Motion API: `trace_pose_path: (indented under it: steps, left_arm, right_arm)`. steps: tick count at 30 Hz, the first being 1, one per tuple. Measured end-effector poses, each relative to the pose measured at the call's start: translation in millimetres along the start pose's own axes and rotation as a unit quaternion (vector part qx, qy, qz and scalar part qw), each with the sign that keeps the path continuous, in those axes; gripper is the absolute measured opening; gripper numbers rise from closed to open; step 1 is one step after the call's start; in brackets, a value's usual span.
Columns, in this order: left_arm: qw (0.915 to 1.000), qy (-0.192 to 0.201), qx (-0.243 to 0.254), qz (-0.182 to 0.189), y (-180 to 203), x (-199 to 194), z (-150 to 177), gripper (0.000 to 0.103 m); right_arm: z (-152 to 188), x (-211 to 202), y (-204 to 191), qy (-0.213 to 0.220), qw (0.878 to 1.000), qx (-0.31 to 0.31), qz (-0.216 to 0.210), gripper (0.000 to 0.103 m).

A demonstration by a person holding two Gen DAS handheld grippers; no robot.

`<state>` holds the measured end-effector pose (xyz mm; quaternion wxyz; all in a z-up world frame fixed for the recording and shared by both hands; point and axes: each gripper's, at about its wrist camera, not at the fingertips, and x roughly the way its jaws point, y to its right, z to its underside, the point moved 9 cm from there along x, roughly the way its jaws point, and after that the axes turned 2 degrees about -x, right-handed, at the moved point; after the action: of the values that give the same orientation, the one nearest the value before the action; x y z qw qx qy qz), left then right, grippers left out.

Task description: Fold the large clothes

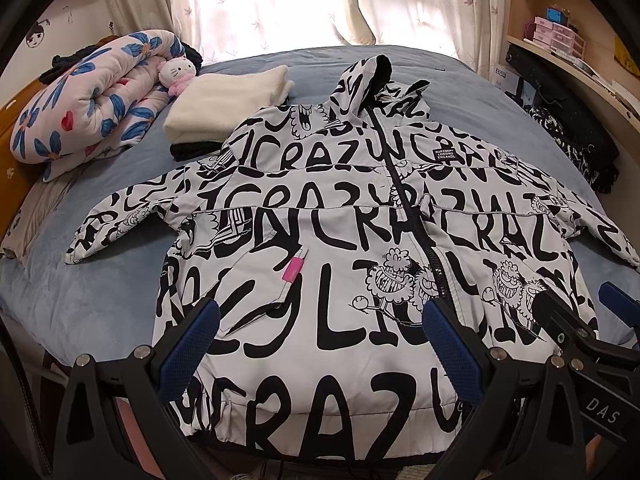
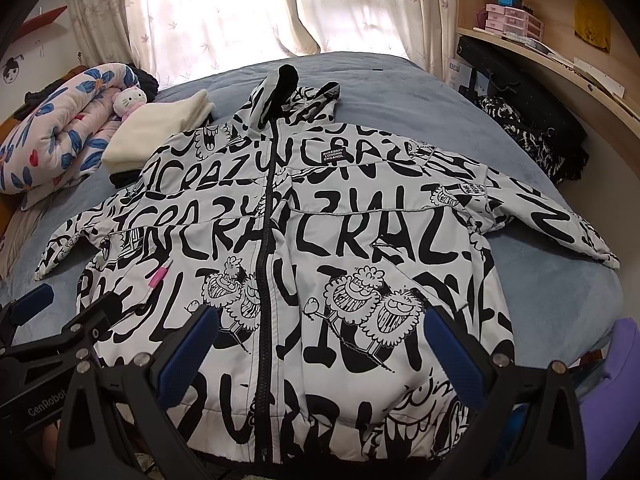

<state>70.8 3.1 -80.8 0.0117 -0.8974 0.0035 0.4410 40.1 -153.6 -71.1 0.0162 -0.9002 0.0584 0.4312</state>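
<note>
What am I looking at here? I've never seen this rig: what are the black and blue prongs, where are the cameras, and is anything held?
The prongs are handheld two-finger grippers, one per hand, each carrying a fisheye camera looking along its fingers. One picture comes from the left gripper, the other from the right gripper. Both are open and hold nothing. On the blue bed a printed hooded jacket lies spread flat, zipped. Beyond it: folded cream fabric, a floral quilt, a plush toy.

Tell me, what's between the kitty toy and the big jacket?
A folded cream fleece atop something dark lies between the kitty plush and the printed hooded jacket; both wrist views show it.
</note>
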Motion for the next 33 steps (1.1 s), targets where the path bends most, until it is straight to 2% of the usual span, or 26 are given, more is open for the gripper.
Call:
trace_pose_path:
  steps: [33]
  left_arm:
    - [1.0,0.0,0.001,-0.001,1.1,-0.2,0.5,0.1]
  right_arm:
    - [0.4,-1.5,2.6,0.001,1.0,0.001,-0.001,0.103]
